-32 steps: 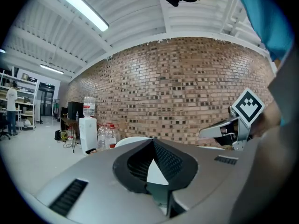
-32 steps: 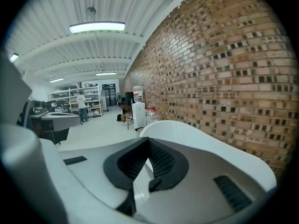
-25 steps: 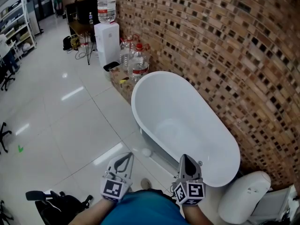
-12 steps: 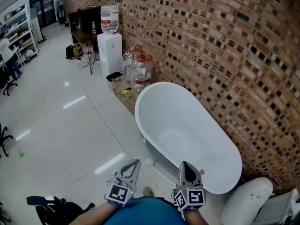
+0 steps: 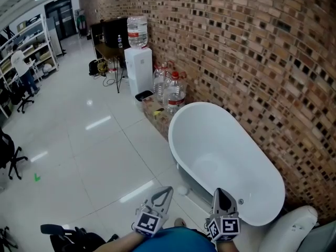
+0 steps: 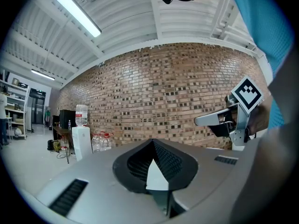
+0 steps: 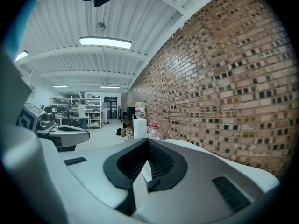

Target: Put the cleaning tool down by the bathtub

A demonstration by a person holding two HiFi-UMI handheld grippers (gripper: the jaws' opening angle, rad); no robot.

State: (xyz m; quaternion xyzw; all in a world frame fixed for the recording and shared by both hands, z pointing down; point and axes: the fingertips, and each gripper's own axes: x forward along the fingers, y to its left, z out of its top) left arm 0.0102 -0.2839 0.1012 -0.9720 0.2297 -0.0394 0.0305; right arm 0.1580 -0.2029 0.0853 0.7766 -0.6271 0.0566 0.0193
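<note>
The white oval bathtub (image 5: 227, 161) stands against the brick wall, just ahead of me and to the right in the head view. My left gripper (image 5: 168, 190) is held low over the floor tiles in front of the tub's near end, its jaws shut with nothing between them. My right gripper (image 5: 220, 191) points at the tub's near rim, also shut and empty. In the left gripper view the left gripper (image 6: 154, 142) points level at the wall, with the right gripper (image 6: 224, 120) beside it. The right gripper view shows the right gripper (image 7: 148, 142) closed. No cleaning tool shows in any view.
A white toilet (image 5: 294, 229) sits right of the tub. A small white round thing (image 5: 182, 190) lies by the tub's base. Large water bottles (image 5: 170, 91) and a water dispenser (image 5: 139, 62) line the brick wall (image 5: 252, 62). A black object (image 5: 68, 234) is at the lower left.
The head view has swung, so the tub and both grippers now sit further right and lower in the picture. Both grippers stay shut and empty.
</note>
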